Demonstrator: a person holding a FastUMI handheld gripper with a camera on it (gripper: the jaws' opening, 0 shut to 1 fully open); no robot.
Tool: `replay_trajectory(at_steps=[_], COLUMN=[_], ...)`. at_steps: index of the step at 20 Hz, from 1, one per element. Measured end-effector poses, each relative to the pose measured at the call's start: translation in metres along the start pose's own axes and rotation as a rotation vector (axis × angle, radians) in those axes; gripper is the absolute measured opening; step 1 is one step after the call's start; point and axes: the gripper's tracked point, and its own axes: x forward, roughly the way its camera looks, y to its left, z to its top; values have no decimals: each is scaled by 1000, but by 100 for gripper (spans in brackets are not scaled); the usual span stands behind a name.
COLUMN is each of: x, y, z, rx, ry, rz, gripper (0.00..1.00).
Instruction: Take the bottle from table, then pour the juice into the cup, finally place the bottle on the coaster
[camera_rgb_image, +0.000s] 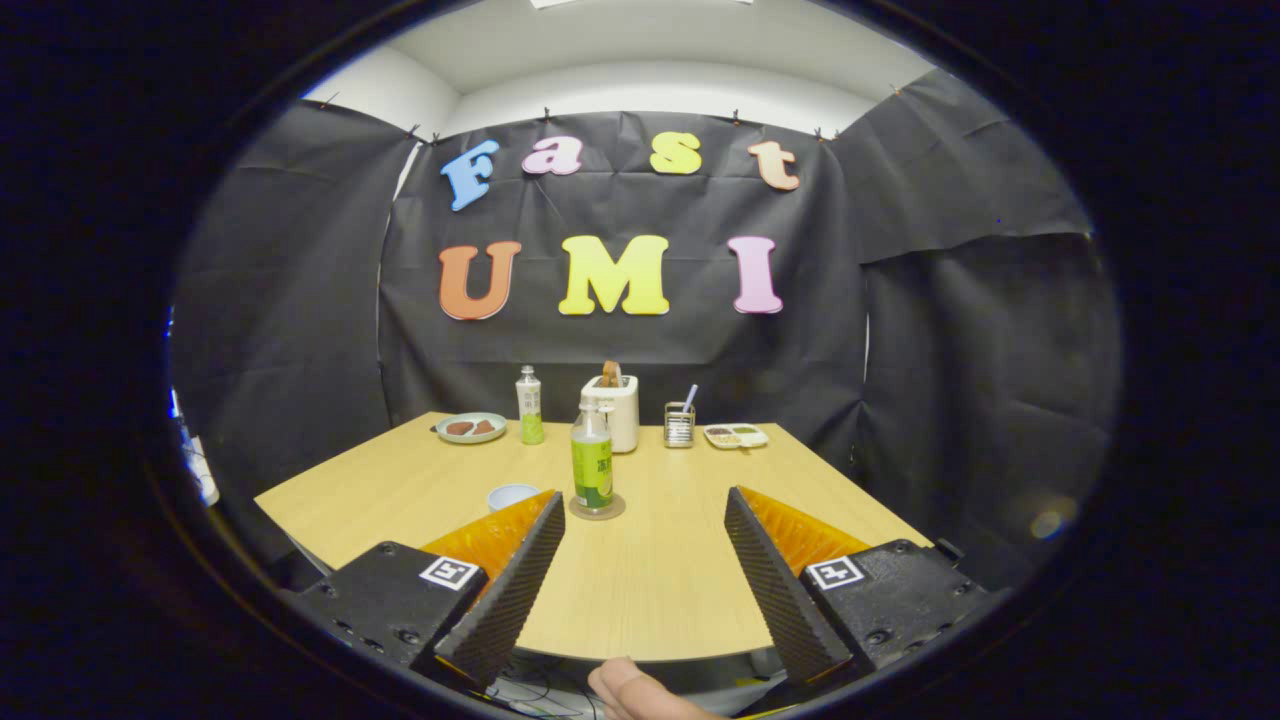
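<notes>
Beyond your gripper (645, 505), the juice bottle (592, 460) stands upright on the coaster (597, 509), just past the left finger's tip. Your jaws are spread wide with nothing between them but bare worktop (650, 570). Left of the juice bottle, touching distance from that same fingertip, sits the white cup (511, 495), partly hidden behind the orange finger back. Farther behind the juice bottle you have a toaster (612, 410) with bread in its slot, a second bottle (529, 405) to its left, then a plate (471, 428) of food. Right of the toaster stand a wire holder (679, 424) and a small divided tray (735, 435). Your fingertip (625, 688) shows below the jaws.
</notes>
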Motion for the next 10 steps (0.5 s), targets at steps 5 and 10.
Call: replay_trajectory(at_steps=[5, 10], x=[-10, -14], y=[-22, -35], z=[-17, -28], rx=[-35, -61], ry=[-8, -11], rz=[-18, -42], gripper=[100, 100])
